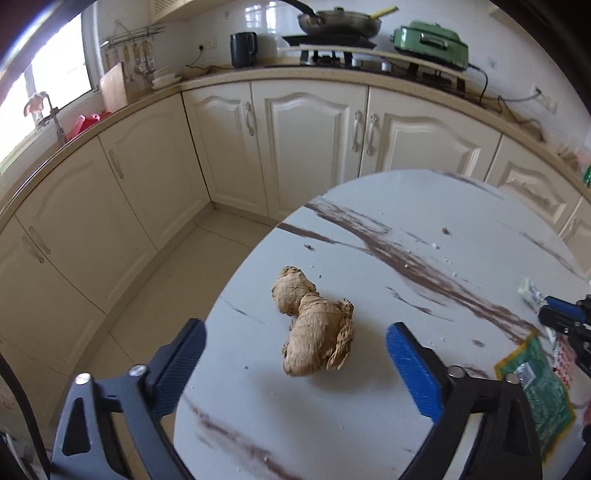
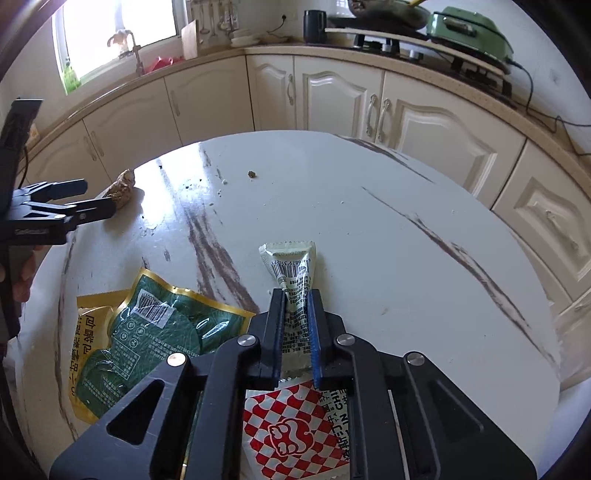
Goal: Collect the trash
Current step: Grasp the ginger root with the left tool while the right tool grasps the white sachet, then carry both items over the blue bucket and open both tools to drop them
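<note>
A crumpled brown paper wad (image 1: pixel 314 321) lies on the round white marble table (image 1: pixel 424 229). My left gripper (image 1: pixel 295 354) is open, its fingers on either side of the wad and a little nearer than it. In the right wrist view the wad (image 2: pixel 123 186) lies at the table's far left, beside the left gripper (image 2: pixel 96 203). My right gripper (image 2: pixel 295 325) is shut on a pale green sachet wrapper (image 2: pixel 291 269) with a barcode. A green and gold snack bag (image 2: pixel 140 332) lies left of it. A red-checkered wrapper (image 2: pixel 291 424) lies under the right gripper.
Crumbs (image 2: pixel 252 173) are scattered over the table. Cream kitchen cabinets (image 1: pixel 303 140) and a counter curve behind the table, with a black kettle (image 1: pixel 243 48), a pan on a stove (image 1: pixel 340 22) and a green cooker (image 1: pixel 430 44). Tiled floor (image 1: pixel 166 295) lies left of the table.
</note>
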`<state>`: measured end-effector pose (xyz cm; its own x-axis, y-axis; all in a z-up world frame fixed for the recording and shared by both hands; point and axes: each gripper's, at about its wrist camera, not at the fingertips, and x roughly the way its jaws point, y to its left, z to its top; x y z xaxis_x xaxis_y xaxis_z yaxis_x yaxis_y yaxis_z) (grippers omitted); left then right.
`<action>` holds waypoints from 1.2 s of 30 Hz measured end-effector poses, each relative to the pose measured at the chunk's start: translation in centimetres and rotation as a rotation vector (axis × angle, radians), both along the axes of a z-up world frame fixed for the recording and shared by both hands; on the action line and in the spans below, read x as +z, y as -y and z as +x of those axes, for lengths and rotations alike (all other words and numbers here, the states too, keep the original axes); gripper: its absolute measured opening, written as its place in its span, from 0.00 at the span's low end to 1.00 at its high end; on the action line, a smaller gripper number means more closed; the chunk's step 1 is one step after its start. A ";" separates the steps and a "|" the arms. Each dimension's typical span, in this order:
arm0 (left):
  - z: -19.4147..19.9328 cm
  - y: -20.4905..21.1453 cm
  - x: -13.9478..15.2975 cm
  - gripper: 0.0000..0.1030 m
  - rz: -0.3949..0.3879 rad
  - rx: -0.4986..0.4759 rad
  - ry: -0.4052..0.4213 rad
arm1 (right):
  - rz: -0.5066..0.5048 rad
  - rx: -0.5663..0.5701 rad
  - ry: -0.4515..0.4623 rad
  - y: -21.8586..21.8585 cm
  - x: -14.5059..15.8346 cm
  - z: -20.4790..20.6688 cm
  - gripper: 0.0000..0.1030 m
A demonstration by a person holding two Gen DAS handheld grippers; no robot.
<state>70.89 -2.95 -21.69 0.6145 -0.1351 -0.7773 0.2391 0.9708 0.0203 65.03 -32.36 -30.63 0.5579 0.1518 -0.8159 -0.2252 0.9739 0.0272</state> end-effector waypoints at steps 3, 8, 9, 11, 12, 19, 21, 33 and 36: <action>1.0 0.9 -0.9 0.68 -0.024 -0.013 -0.030 | 0.017 -0.005 0.002 0.1 0.0 -0.1 0.12; 1.0 1.0 -0.8 0.36 -0.073 -0.069 -0.034 | 0.022 -0.007 0.021 -0.1 0.4 -0.4 0.12; 0.9 0.8 -0.8 0.36 -0.073 -0.080 -0.036 | 0.027 -0.008 0.018 -0.1 0.5 -0.5 0.12; 0.5 0.7 -0.8 0.36 -0.104 -0.097 -0.040 | 0.034 -0.014 0.030 -0.1 1.0 -0.8 0.12; 0.1 0.6 -0.6 0.36 -0.117 -0.107 -0.038 | 0.041 -0.015 0.036 -0.2 1.3 -0.9 0.12; -6.8 -0.6 3.5 0.36 -0.146 -0.188 0.051 | 0.063 0.001 0.087 -1.8 4.8 -3.7 0.12; -9.3 -1.8 4.7 0.36 -0.161 -0.192 0.088 | 0.061 0.011 0.111 -3.1 6.3 -5.1 0.12; -26.0 -16.2 8.7 0.37 -0.211 -0.111 0.225 | 0.168 0.199 0.219 -16.6 13.2 -14.4 0.12; -30.4 -21.1 8.3 0.37 -0.193 -0.040 0.237 | 0.210 0.272 0.217 -22.2 13.0 -16.4 0.12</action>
<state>40.45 18.19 -13.40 0.7668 -0.2936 -0.5708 0.2876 0.9522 -0.1035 48.65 -10.11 -17.59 0.6301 0.4687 -0.6191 -0.4964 0.8562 0.1430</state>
